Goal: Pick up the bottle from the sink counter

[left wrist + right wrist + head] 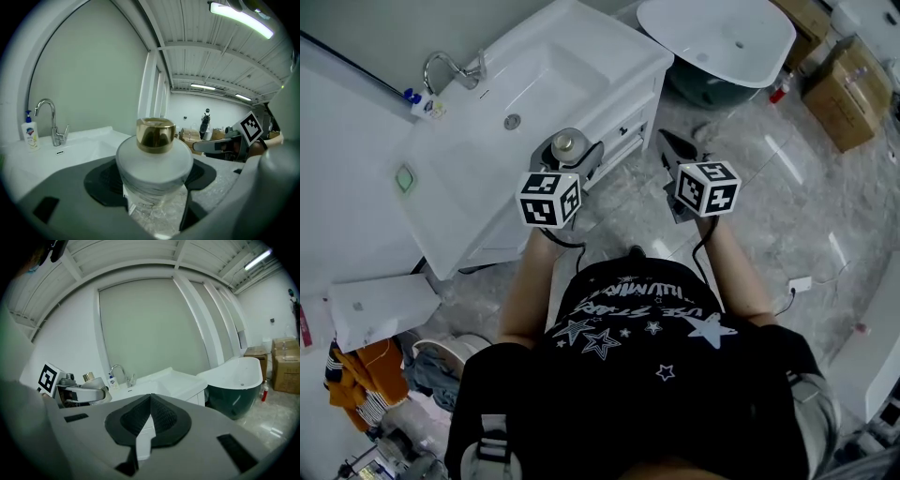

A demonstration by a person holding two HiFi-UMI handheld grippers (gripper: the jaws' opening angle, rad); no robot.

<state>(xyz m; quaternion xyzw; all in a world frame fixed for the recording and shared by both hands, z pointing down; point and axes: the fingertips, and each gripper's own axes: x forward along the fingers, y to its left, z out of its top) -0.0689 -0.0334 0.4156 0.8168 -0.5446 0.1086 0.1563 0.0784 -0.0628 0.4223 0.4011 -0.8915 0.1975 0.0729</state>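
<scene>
A frosted bottle (153, 164) with a gold cap (155, 134) stands upright between the jaws of my left gripper (152, 183), which is shut on its body. In the head view the bottle (564, 143) is held by the left gripper (573, 159) in the air at the front edge of the white sink counter (464, 178). My right gripper (672, 145) hovers over the floor to the right, apart from the bottle. Its pads meet with nothing between them (150, 404). The right gripper view shows the left gripper and the bottle (89, 380) at its left.
A chrome faucet (450, 70) and a soap bottle (427, 104) stand at the back of the basin. A bathtub (717, 37) is on the right, with cardboard boxes (848, 89) beyond it. A bin and clothes (356, 384) lie at the lower left.
</scene>
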